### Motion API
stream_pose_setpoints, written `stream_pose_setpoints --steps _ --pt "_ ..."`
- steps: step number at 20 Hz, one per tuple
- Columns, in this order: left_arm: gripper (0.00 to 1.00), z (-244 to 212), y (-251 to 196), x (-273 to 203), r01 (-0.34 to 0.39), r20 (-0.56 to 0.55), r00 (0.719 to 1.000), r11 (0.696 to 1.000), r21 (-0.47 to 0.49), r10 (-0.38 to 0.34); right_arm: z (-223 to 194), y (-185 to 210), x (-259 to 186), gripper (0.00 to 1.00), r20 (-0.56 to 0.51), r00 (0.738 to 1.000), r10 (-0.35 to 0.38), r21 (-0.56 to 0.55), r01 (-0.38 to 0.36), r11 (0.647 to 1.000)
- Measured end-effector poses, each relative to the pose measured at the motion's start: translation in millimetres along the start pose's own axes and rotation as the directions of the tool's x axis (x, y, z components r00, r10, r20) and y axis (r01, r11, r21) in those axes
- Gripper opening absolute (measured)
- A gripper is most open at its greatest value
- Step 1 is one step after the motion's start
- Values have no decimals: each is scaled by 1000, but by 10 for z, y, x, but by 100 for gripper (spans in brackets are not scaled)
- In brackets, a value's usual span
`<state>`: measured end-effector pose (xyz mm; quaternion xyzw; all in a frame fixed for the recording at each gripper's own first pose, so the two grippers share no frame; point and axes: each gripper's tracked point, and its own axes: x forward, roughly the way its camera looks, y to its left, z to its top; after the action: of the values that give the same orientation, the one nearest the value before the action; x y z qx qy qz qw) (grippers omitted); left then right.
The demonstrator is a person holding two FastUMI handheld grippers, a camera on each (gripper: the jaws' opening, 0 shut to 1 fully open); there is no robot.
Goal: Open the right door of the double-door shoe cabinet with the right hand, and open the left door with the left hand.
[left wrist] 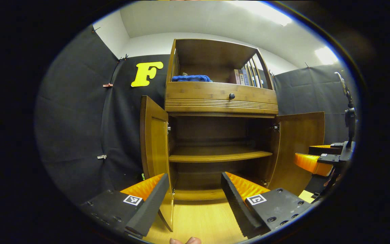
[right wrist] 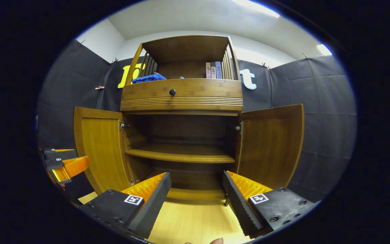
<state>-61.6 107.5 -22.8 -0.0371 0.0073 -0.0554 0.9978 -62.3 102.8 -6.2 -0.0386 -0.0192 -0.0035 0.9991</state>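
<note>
Bamboo shoe cabinet (right wrist: 181, 98): left door (right wrist: 102, 149) and right door (right wrist: 271, 145) open; stiff, light, hinged panels, best taken by the free edge. Left gripper (left wrist: 195, 193) and right gripper (right wrist: 196, 193) both wide, empty.

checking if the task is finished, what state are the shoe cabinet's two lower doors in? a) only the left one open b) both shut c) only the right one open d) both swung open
D: the left door and the right door both stand swung out from the shoe cabinet, baring the inner shelf, and both grippers' jaws are open and hold nothing.
</note>
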Motion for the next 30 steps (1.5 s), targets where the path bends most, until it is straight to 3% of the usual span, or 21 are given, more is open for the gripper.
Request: stream_pose_setpoints --steps 3,4,5,30 --pt "95 -1 7 -6 -2 1 1000 1000 -3 2 2 -5 -8 96 0 1000 -1 -4 1 1000" --pt "96 0 4 -9 -3 0 1000 1000 -3 3 3 -14 -5 100 2 1000 -2 -4 2 1000" --pt "96 -6 2 -12 -2 0 1000 1000 -4 2 7 -19 -12 96 3 1000 -2 -4 2 1000" --pt "95 54 -19 -47 -7 13 1000 1000 -9 7 22 -15 -11 98 11 1000 -1 -3 1 1000"
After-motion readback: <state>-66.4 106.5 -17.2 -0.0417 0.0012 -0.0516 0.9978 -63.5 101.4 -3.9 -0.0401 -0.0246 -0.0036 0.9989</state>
